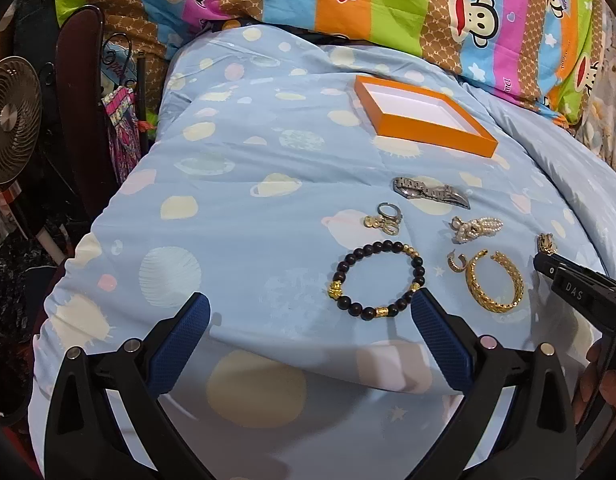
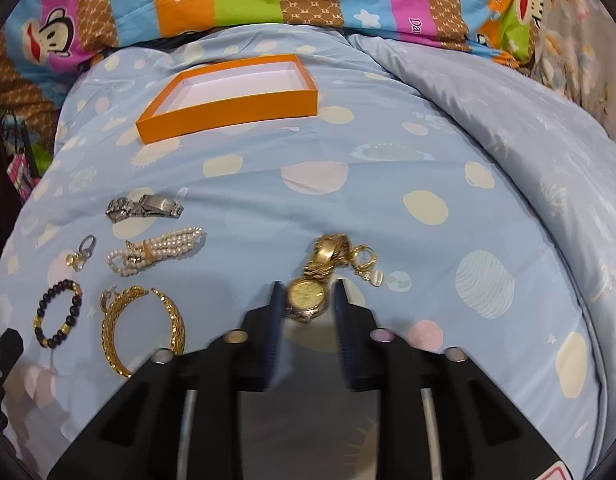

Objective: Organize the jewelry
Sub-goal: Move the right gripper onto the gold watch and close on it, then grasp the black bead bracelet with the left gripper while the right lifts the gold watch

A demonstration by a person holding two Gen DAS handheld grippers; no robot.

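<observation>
The right tool [image 2: 306,298] is hovering low over the bed [image 2: 388,208] at lower centre of the right wrist view, fingers partly spread either side of the gold watch [image 2: 308,296], not yet pinching it. The watch is lying tangled against a small gold chain [image 2: 364,264] just beyond it, well below the empty orange box [image 2: 228,108] in the upper left. It is looking fairly heavy, rigid at the case, floppy and slippery along the band, so gripping across the case seems safest; the chain may drag along. The left tool [image 1: 310,308] is hanging wide open at the bottom of its view, beside the black bead bracelet [image 1: 378,280].
</observation>
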